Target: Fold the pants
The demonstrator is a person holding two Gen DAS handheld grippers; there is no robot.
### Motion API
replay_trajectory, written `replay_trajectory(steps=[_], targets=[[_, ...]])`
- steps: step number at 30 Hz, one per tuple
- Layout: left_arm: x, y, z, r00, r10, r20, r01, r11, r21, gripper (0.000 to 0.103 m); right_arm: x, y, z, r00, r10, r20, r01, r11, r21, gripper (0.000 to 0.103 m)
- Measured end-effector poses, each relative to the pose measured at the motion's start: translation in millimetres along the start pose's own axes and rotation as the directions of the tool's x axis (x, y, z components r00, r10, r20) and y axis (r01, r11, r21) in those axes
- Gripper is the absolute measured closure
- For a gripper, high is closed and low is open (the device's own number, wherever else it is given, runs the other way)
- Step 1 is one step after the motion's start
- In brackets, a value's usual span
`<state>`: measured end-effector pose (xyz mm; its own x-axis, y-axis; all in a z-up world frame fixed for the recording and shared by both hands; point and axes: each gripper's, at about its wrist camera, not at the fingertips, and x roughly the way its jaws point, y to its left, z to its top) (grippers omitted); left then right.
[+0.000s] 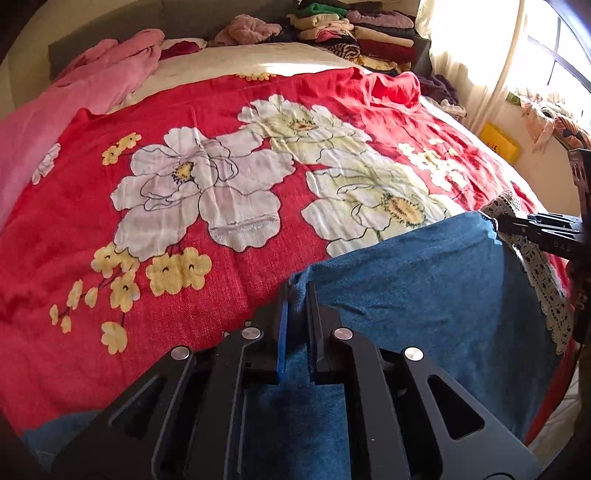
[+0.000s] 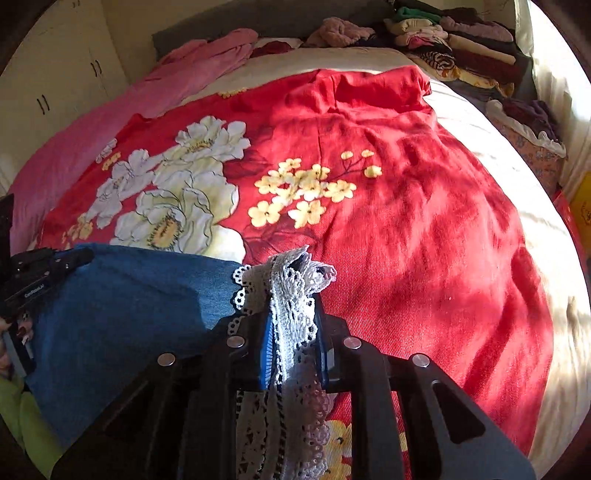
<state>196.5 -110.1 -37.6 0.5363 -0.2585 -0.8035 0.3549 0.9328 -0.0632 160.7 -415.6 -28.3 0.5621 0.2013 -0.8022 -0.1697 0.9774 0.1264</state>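
Observation:
Blue denim pants (image 1: 417, 295) with a white lace hem (image 1: 543, 280) lie on the near part of a red flowered blanket. My left gripper (image 1: 298, 291) is shut on a denim edge at the pants' left corner. In the right wrist view the same pants (image 2: 125, 310) spread to the left, and my right gripper (image 2: 291, 310) is shut on the bunched white lace hem (image 2: 291, 291). The right gripper's black tip (image 1: 517, 225) shows at the lace in the left wrist view. The left gripper (image 2: 79, 258) appears at the denim's far left corner.
The red blanket (image 1: 229, 280) with white and yellow flowers covers the bed. A pink cloth (image 1: 74, 107) lies at the far left. Stacks of folded clothes (image 1: 369, 33) sit at the head of the bed. A sunlit window and curtain (image 1: 517, 55) are at the right.

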Motion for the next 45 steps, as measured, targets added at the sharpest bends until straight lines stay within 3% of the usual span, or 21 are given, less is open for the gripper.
replay_trajectory(steps=[3,4,6,9,13,19,22,23,25,29,35,38,40,45], targets=[[1,5,-2,1.0,-0.006,0.001,0.006,1.0,-0.011,0.092,-6,-2,1,1.0,-0.016,0.007,0.016,1.0,0.008,0.076],[-4,8,-2,1.0,-0.008,0.014,0.009,1.0,-0.024,0.088,-13,-4,0,1.0,-0.022,0.008,0.021,0.999,0.026,0.068],[-22,13,-1,0.999,-0.013,0.038,0.015,0.999,-0.039,0.082,-36,-11,-4,0.999,-0.026,0.038,0.024,0.998,0.061,0.062],[-58,25,-6,0.996,0.022,0.084,-0.017,0.998,-0.056,0.061,-75,-18,-20,0.996,-0.021,0.09,0.013,0.996,0.084,0.061],[-104,49,-33,0.993,0.024,0.117,-0.007,0.99,-0.144,0.049,-100,-19,-57,0.997,0.031,0.07,-0.038,0.993,0.109,0.06],[-131,54,-81,0.998,0.018,0.067,-0.006,0.984,-0.176,0.043,-96,-4,-104,0.993,0.114,-0.006,-0.112,0.982,0.151,0.06],[-114,60,-97,0.996,0.085,-0.035,-0.09,0.979,-0.183,0.041,-85,-2,-115,0.993,0.106,-0.043,-0.097,0.981,0.167,0.061],[-108,67,-102,0.992,0.11,-0.068,-0.122,0.971,-0.205,0.041,-82,-2,-117,0.993,0.11,-0.05,-0.1,0.98,0.17,0.065],[-106,78,-105,0.987,0.14,-0.075,-0.154,0.963,-0.224,0.043,-85,7,-119,0.995,0.075,-0.071,-0.066,0.99,0.128,0.083],[-106,89,-108,0.986,0.148,-0.075,-0.162,0.954,-0.254,0.051,-100,19,-119,0.998,-0.01,-0.065,0.015,0.997,0.071,0.089],[-105,88,-109,0.987,0.141,-0.078,-0.157,0.955,-0.253,0.051,-88,12,-130,0.997,-0.013,-0.073,0.021,0.994,0.107,0.086],[-111,85,-110,0.989,0.138,-0.057,-0.148,0.959,-0.242,0.048,-95,12,-128,0.998,-0.013,-0.069,0.02,0.994,0.107,0.076],[-116,79,-110,0.99,0.134,-0.047,-0.141,0.963,-0.228,0.041,-106,10,-125,0.999,-0.012,-0.045,0.017,0.994,0.11,0.073],[-128,58,-106,0.994,0.108,-0.014,-0.108,0.975,-0.194,0.038,-139,17,-116,0.998,-0.041,0.054,0.038,0.997,0.061,0.061]])
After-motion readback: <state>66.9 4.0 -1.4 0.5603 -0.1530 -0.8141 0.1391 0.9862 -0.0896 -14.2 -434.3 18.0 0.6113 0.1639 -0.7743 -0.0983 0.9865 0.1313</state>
